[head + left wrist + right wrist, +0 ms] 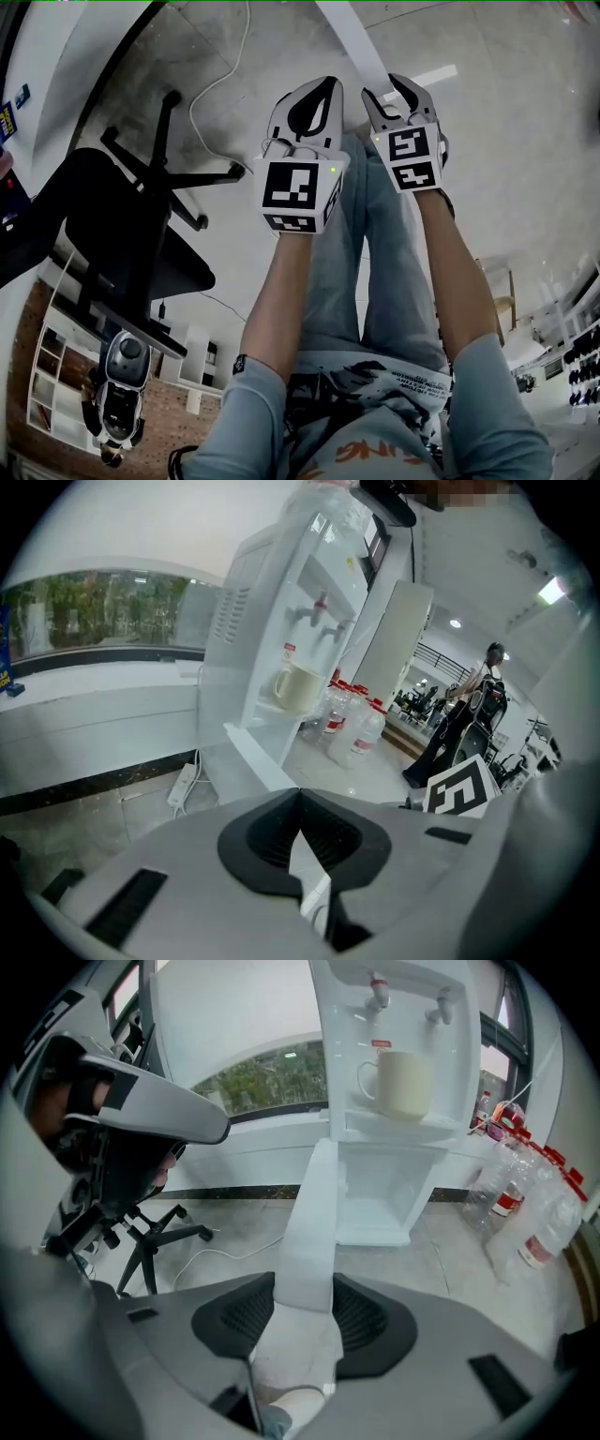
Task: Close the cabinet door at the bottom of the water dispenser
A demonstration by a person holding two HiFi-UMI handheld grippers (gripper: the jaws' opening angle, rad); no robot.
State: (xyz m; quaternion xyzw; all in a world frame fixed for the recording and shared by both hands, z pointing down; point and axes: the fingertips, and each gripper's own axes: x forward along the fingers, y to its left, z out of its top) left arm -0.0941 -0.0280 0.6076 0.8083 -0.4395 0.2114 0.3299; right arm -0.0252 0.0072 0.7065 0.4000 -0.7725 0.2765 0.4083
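The white water dispenser (pixel 394 1101) stands ahead with a cream mug (pixel 403 1082) in its tap recess; its bottom cabinet (pixel 394 1199) is open. The cabinet door (pixel 314 1213) swings out toward me, edge-on. My right gripper (pixel 305 1283) is open and straddles the door's edge, which lies between the two pads. In the head view the door (pixel 352 37) runs as a white strip into the right gripper (pixel 398 80). My left gripper (pixel 328 84) hovers beside it, shut and empty. In the left gripper view its tips (pixel 300 791) meet, with the dispenser (pixel 309 621) and door (pixel 253 752) beyond.
A black office chair (pixel 131 234) stands to the left, with a white cable (pixel 220 84) on the floor near it. Several water bottles (pixel 534 1213) stand right of the dispenser. A power strip (pixel 183 785) lies by the wall. A person (pixel 478 705) stands far off.
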